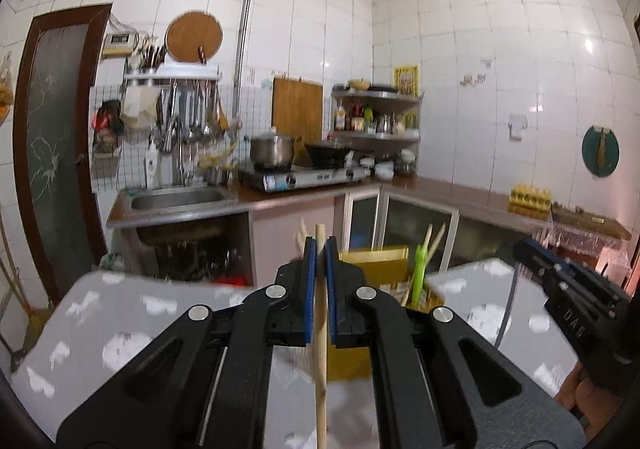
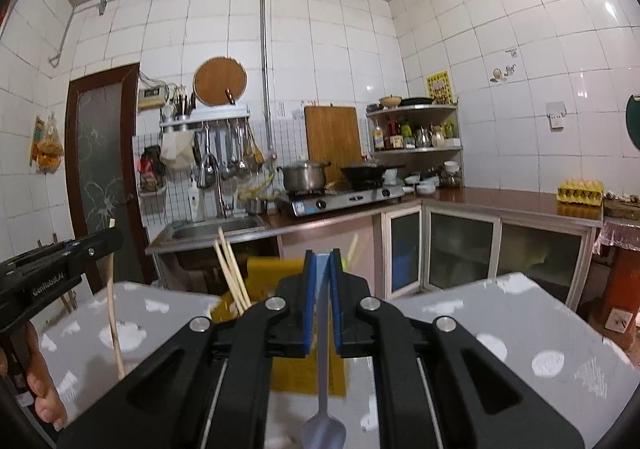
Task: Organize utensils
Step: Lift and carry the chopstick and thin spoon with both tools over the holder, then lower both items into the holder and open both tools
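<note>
My left gripper (image 1: 321, 245) is shut on a wooden chopstick (image 1: 320, 369) held upright; the chopstick runs down past the jaws. My right gripper (image 2: 322, 259) is shut on a metal spoon (image 2: 323, 401), bowl end hanging down toward me. A yellow utensil holder (image 1: 380, 261) stands on the table just beyond both grippers, with wooden chopsticks (image 2: 232, 273) and a green utensil (image 1: 419, 273) standing in it. The left gripper and its chopstick (image 2: 113, 313) show at the left of the right wrist view; the right gripper (image 1: 568, 281) shows at the right of the left wrist view.
The table has a grey cloth with white patches (image 2: 500, 321). Beyond it are a kitchen counter with a sink (image 1: 176, 199), a gas stove with a pot (image 1: 272, 149) and wok, a corner shelf (image 2: 416, 129), an egg tray (image 2: 580, 191) and a brown door (image 1: 52, 137).
</note>
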